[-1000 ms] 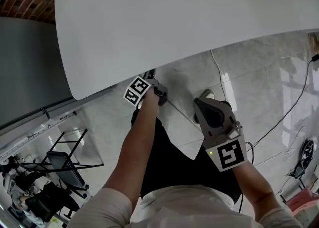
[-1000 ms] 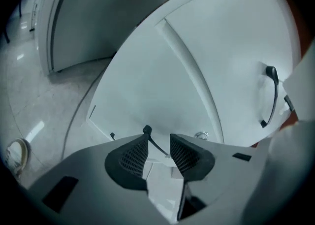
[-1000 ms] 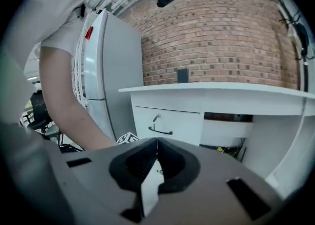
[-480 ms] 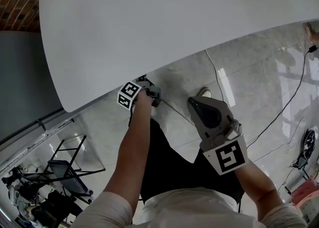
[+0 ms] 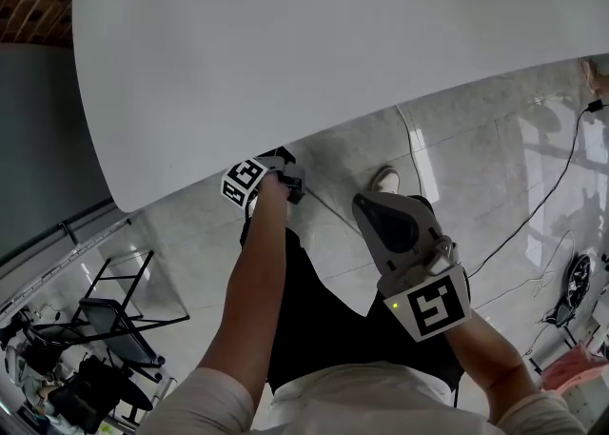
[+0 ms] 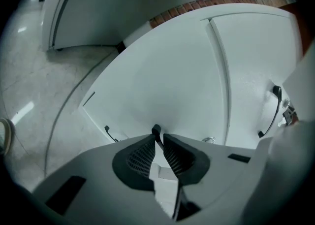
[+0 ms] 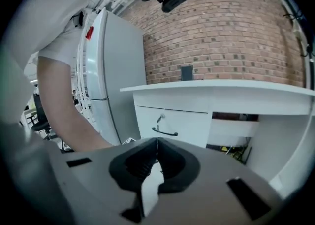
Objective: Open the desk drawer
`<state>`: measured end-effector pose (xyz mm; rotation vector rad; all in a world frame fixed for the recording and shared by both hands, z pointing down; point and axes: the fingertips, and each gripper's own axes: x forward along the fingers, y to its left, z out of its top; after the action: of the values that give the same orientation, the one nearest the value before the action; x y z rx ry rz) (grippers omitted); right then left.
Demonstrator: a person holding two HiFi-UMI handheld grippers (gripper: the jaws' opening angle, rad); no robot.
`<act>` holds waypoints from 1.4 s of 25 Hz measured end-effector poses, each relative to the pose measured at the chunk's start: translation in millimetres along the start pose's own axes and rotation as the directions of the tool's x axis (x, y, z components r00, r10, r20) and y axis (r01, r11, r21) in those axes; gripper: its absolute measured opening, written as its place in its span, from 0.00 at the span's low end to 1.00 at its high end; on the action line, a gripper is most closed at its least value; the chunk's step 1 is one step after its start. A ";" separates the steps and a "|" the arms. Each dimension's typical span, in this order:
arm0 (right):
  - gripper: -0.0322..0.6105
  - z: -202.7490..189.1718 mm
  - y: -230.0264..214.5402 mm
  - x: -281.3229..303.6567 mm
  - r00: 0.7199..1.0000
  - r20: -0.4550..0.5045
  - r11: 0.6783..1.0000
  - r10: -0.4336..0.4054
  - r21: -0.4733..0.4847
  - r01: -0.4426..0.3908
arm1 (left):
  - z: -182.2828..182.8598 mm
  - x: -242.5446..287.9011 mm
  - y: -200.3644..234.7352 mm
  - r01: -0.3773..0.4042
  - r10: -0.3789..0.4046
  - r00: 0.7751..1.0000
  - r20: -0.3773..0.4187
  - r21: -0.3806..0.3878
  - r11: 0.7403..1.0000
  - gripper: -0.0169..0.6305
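The white desk (image 5: 314, 33) fills the top of the head view. My left gripper (image 5: 285, 171) reaches under its near edge, fingertips hidden there. In the left gripper view its jaws have just been closing and now pinch the thin dark drawer handle (image 6: 156, 131) on a white drawer front (image 6: 162, 86); a key ring (image 6: 209, 139) hangs just beside it. My right gripper (image 5: 362, 205) hovers over the floor to the right, away from the desk. It is shut (image 7: 157, 143) with nothing in it.
Two more dark handles (image 6: 109, 133) (image 6: 271, 113) sit on neighbouring white fronts. The right gripper view shows a white desk drawer with handle (image 7: 165, 132) and key (image 7: 160, 118), a brick wall (image 7: 221, 37) and a fridge (image 7: 110, 71). A cable (image 5: 561, 186) lies on the tile floor; a folding rack (image 5: 114, 314) stands at left.
The head view has shifted slightly. Both grippers stay at almost the same places by the desk's near edge; the left marker cube has edged a little to the left.
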<state>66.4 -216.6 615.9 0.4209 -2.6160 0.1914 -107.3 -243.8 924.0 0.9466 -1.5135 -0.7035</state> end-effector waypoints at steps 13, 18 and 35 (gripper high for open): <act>0.07 -5.9 -5.2 -5.4 1.000 -0.004 0.999 0.005 0.039 -0.005 | -17.2 -25.2 2.5 -0.021 0.036 0.996 -0.081 0.173 0.985 0.03; 0.07 -8.5 -4.3 -3.7 1.000 -0.003 1.000 0.029 -0.004 -0.029 | -30.4 -21.7 -38.2 0.111 0.200 0.954 -0.224 0.883 0.456 0.04; 0.07 -15.4 -11.4 -13.4 0.998 0.024 0.995 -0.059 0.080 0.056 | -38.0 9.1 -15.5 0.331 0.529 0.848 0.029 0.750 -0.573 0.12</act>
<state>88.2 -220.6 623.6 0.5291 -2.6249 0.2734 -67.3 -256.5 921.5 1.9730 -1.2871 1.8716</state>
